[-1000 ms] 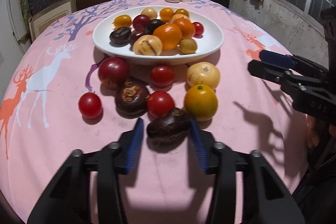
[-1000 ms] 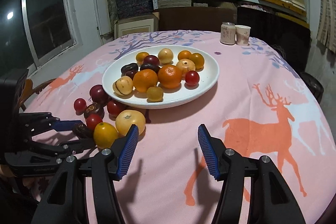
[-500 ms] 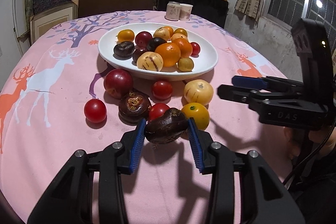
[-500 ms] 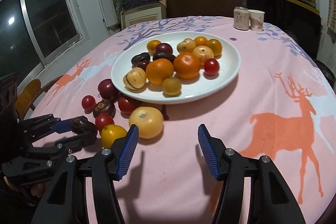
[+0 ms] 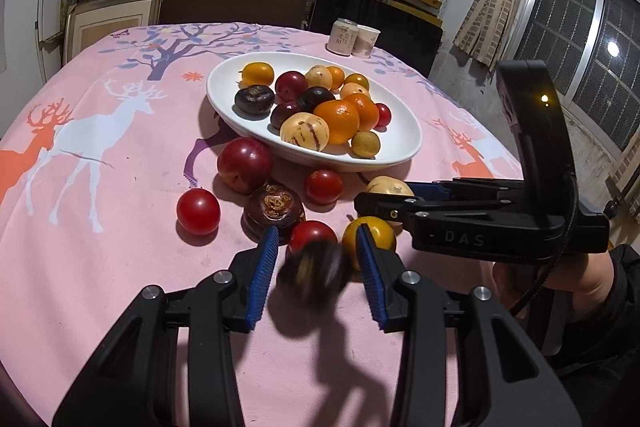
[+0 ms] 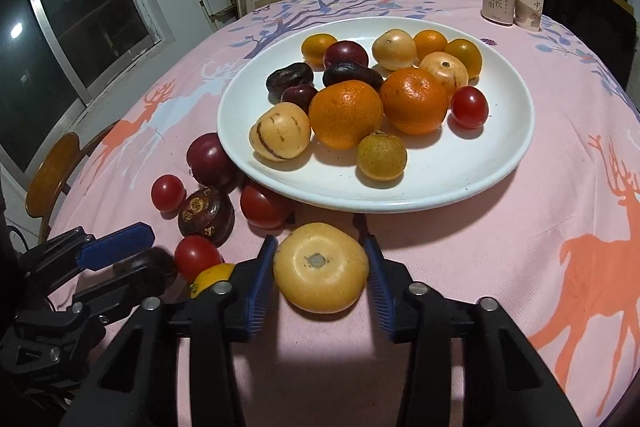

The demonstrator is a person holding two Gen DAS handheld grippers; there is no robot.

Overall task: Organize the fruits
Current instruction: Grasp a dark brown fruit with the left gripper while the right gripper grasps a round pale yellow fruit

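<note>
Centrally, between the blue pads of the left gripper (image 5: 316, 233): one dark purple-brown wrinkled fruit (image 5: 312, 273), motion-blurred, with a yellowish patch on its face. Could not be judged whether clamped or loose; pads stood apart on either side of it, above the pink deer-print tablecloth (image 5: 120, 267).

Between the pads of the right gripper (image 6: 319, 241): one pale yellow round fruit (image 6: 320, 267), smooth, with a grey stem scar facing up. Rested on the cloth just before the plate, both pads pressed to its flanks.

Loose on the cloth beside the plate:
- large dark red plum (image 5: 245, 171), touching the rim
- brown-capped dark mangosteen (image 5: 274, 211)
- three red cherry tomatoes (image 5: 198, 211)
- small yellow-orange citrus (image 5: 370, 235)

White oval ceramic plate (image 6: 480, 179), holding:
- two large oranges (image 6: 346, 115), side by side at centre
- striped cream pepino melon (image 6: 280, 131)
- greenish-brown small round fruit (image 6: 382, 157)
- one red cherry tomato (image 6: 469, 107)
- dark plums, pale round fruits and small citrus toward the far rim

Far edge of the table: a printed drink can (image 6: 497, 1) touching a paper cup (image 6: 529, 7).
</note>
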